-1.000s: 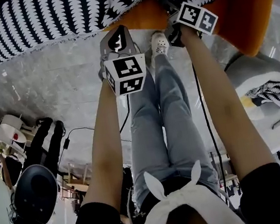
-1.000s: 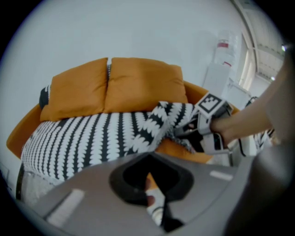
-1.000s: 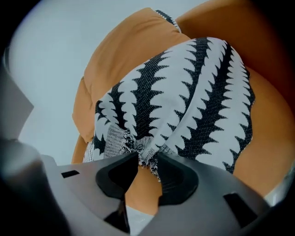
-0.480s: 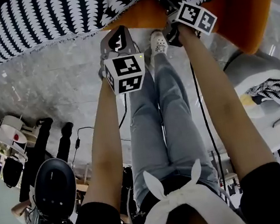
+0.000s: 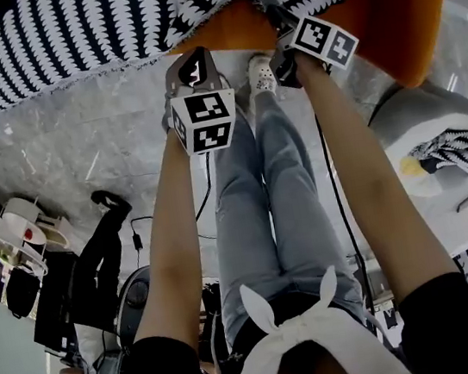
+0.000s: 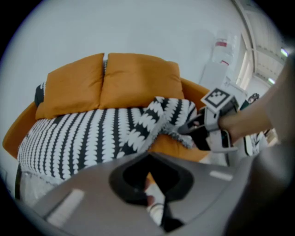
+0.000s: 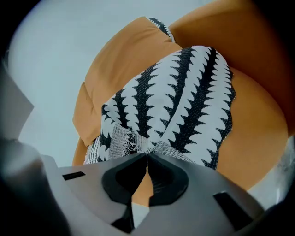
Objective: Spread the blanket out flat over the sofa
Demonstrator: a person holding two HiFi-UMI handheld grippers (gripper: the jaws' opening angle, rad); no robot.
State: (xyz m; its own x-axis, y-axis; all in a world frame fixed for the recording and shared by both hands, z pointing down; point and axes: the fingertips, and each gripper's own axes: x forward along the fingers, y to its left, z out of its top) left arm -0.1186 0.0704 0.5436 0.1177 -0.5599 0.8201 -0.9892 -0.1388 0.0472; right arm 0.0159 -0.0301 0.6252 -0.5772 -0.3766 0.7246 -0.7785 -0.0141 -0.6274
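Left gripper view | blanket (image 6: 83,133) lengthwise along sofa (image 6: 138,78) seat; stripes apparently crosswise

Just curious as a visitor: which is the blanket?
On the orange sofa's seat lies the blanket, one corner in the right gripper's jaws, which have just closed on it. Unlike the plain orange cushions, it is patterned black and white.
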